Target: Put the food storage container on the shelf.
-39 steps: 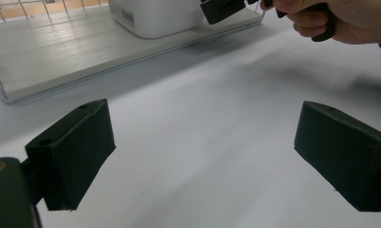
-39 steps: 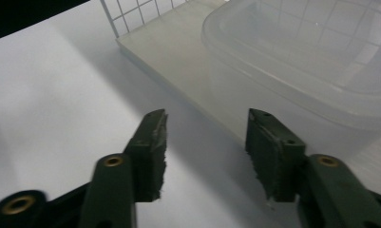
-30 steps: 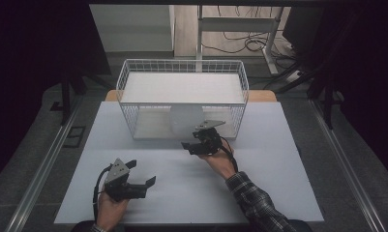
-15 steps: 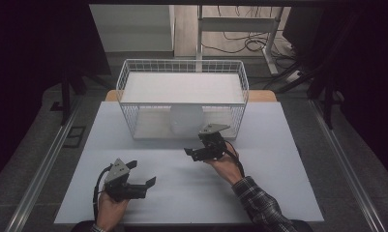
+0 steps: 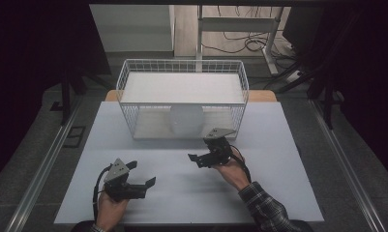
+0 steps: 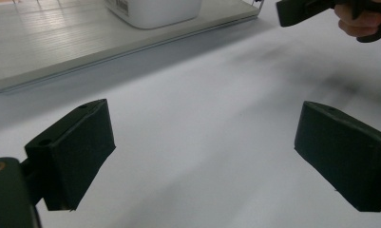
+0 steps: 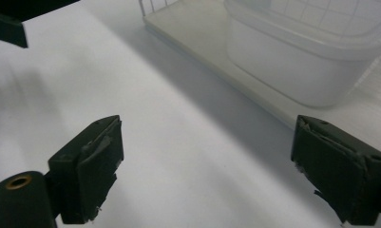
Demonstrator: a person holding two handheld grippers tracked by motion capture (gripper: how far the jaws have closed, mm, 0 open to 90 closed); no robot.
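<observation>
White translucent plastic tub (image 5: 186, 120) sits inside the white wire basket (image 5: 128, 79). Right gripper (image 5: 201, 158) has backed away from the basket, jaws wide and empty, so drop-off looks done. Left gripper (image 5: 142, 176) idles nearer the person, also spread.

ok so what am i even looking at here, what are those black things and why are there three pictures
No robot here: a person sits at a white table and holds a hand-operated gripper in each hand. The high view looks down from above; the left gripper is near the table's front edge, the right gripper is farther forward, near a wire basket. The other two pictures come from cameras riding on each gripper, so the two black blocks at the bottom of each are that gripper's own jaws. Both stand wide apart with only bare table between them, so nothing is held. Inside the basket, on its white floor, sits a white tub; the right gripper view sees it close up.
</observation>
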